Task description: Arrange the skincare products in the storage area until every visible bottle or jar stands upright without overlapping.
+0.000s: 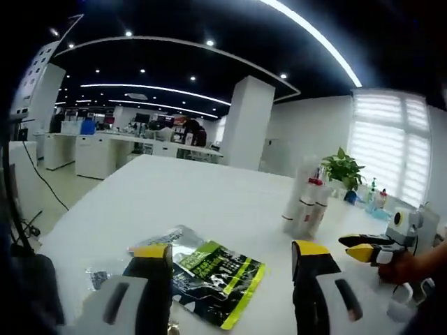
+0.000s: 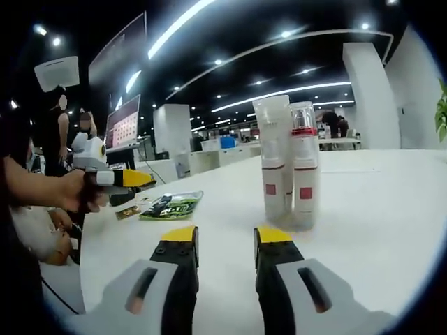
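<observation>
I count 2 upright bottles [image 2: 286, 164] touching side by side, 1 green-black sachet [image 1: 209, 276] flat on my table [image 1: 209, 202], 1 potted plant [image 1: 342, 169], approx 2 small bottles [image 1: 376, 197] by window

White bench [image 1: 209, 195] bearing a green-and-black foil pouch [image 1: 209, 276]; potted plant [image 1: 342, 169] at its far edge.

White table [image 2: 391, 202], upright bottles [image 2: 288, 164] clustered (touching), green foil pouch [image 1: 209, 272] lying flat

bottles [image 2: 288, 164] upright together on table [image 2: 377, 202], sachet [image 2: 171, 205] lying to their left
</observation>
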A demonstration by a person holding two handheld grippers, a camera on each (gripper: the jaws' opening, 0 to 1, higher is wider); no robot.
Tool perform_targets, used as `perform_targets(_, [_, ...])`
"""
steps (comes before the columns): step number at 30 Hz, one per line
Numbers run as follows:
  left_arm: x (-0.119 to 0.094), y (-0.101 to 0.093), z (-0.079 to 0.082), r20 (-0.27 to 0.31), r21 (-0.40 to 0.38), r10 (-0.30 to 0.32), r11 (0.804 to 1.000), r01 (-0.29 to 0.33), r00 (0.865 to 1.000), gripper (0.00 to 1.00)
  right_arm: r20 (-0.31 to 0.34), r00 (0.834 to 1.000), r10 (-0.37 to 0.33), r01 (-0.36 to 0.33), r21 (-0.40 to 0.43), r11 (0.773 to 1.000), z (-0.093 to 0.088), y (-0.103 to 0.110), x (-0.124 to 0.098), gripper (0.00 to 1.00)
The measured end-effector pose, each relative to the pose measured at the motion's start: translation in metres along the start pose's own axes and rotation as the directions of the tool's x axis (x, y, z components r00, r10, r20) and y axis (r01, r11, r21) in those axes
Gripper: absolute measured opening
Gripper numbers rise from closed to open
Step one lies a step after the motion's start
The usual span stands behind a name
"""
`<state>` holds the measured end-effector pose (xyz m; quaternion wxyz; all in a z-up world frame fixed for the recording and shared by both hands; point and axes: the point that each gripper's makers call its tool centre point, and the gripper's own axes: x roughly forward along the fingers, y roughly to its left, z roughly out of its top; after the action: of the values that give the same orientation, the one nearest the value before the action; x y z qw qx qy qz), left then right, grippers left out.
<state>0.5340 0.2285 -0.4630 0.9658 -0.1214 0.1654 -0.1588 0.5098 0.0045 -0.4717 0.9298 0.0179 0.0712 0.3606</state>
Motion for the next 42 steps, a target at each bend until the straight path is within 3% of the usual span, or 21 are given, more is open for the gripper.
perform_targets(4, [0.010, 0.021, 0.008, -0.004, -0.029, 0.025, 0.999, -0.025, 1.000, 0.82, -0.011, 1.000, 0.013, -0.013, -0.018, 1.000, -0.002, 0.004, 0.000, 0.28])
perform_targets(7, [0.018, 0.041, 0.008, -0.042, -0.007, 0.067, 0.998, -0.068, 0.997, 0.81, -0.014, 1.000, 0.017, -0.017, -0.021, 1.000, -0.002, 0.005, 0.000, 0.27])
perform_targets(13, [0.028, 0.062, 0.003, -0.094, -0.074, 0.092, 0.992, -0.099, 0.991, 0.78, -0.016, 1.000, 0.020, -0.020, -0.018, 1.000, -0.003, 0.003, 0.000, 0.26])
perform_targets(20, [0.035, 0.071, -0.009, -0.152, -0.070, 0.094, 0.992, -0.106, 0.984, 0.65, -0.023, 0.999, 0.023, -0.024, -0.022, 0.999, -0.005, 0.004, 0.001, 0.26])
perform_targets(26, [0.036, 0.072, -0.014, -0.174, -0.059, 0.115, 0.990, -0.127, 0.978, 0.63, -0.028, 0.999, 0.020, -0.021, -0.025, 0.999, -0.005, 0.003, 0.001, 0.25])
perform_targets(32, [0.038, 0.075, -0.017, -0.188, -0.088, 0.127, 0.985, -0.146, 0.974, 0.50, -0.034, 0.999, 0.021, -0.022, -0.031, 0.999, -0.007, 0.004, 0.002, 0.25])
perform_targets(35, [0.038, 0.079, -0.019, -0.203, -0.063, 0.158, 0.983, -0.174, 0.966, 0.42, -0.040, 0.999, 0.024, -0.025, -0.035, 0.999, -0.008, 0.005, 0.002, 0.24])
perform_targets(38, [0.034, 0.094, -0.020, -0.214, -0.036, 0.228, 0.970, -0.241, 0.950, 0.27, -0.044, 0.999, 0.027, -0.028, -0.039, 0.999, -0.008, 0.006, 0.002, 0.24])
perform_targets(42, [0.034, 0.101, -0.019, -0.208, -0.046, 0.252, 0.963, -0.266, 0.945, 0.16, -0.049, 0.998, 0.028, -0.031, -0.044, 0.999, -0.009, 0.006, 0.003, 0.23])
